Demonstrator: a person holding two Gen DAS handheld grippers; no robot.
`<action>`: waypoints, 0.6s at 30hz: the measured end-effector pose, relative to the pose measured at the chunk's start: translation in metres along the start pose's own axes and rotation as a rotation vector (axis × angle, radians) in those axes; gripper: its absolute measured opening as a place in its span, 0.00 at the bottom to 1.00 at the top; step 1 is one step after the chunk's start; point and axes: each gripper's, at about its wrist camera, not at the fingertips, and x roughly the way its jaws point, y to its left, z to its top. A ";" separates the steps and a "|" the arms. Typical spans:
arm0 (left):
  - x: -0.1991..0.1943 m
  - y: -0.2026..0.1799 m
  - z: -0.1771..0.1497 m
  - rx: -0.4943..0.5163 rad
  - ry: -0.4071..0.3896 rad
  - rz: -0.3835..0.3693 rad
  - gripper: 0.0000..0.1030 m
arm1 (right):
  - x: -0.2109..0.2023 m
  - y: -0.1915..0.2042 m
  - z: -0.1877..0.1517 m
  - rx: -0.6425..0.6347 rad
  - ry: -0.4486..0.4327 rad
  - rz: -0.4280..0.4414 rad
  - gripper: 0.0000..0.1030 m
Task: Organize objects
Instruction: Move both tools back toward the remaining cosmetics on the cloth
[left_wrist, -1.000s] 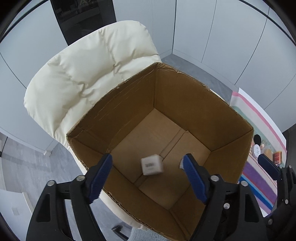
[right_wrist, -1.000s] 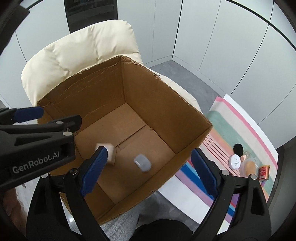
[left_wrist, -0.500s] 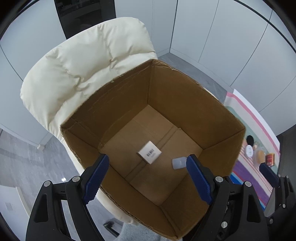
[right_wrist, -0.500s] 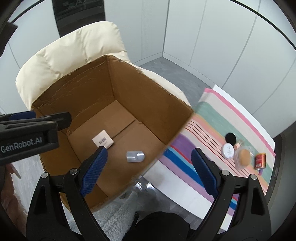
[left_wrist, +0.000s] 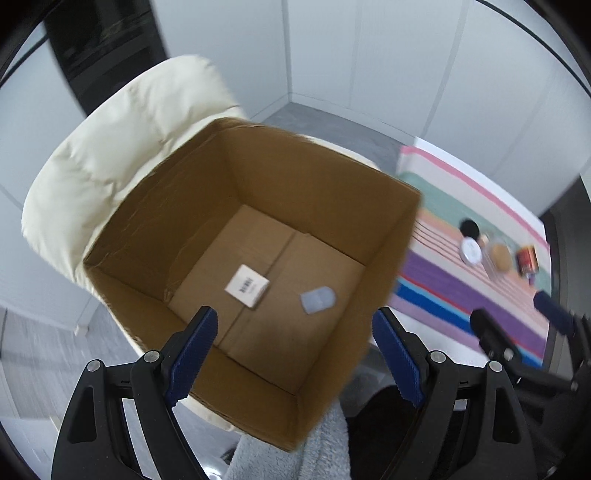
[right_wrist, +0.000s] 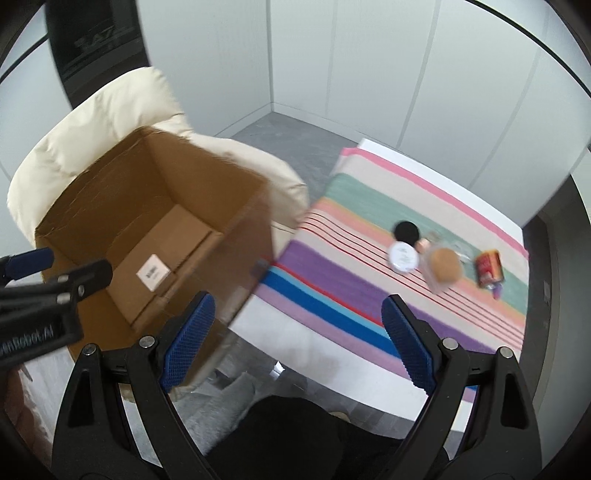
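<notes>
Left gripper: jaws wide apart, nothing between them, hanging over the near rim of the cardboard box.
Right gripper: also spread and empty, above the near edge of the bench, beside the box.
Box contents: a small white carton with a barcode and a pale translucent cap lie apart on the box floor.
Box seat: it rests on a cream padded chair.
Still to sort: black disc, white round tin, cork-topped jar and red can, close together on the striped cloth.
Risk: they crowd each other, so spread jaws closing on one may knock over a neighbour.
Risk: a nudge could shift the box on its soft seat.
</notes>
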 end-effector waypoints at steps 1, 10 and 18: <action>-0.002 -0.012 -0.004 0.029 -0.004 0.004 0.85 | -0.002 -0.008 -0.004 0.014 -0.002 -0.006 0.91; -0.008 -0.096 -0.039 0.244 0.001 -0.055 0.88 | -0.014 -0.084 -0.054 0.156 0.015 -0.048 0.91; -0.007 -0.146 -0.060 0.314 0.021 -0.130 0.88 | -0.027 -0.151 -0.095 0.287 0.027 -0.110 0.91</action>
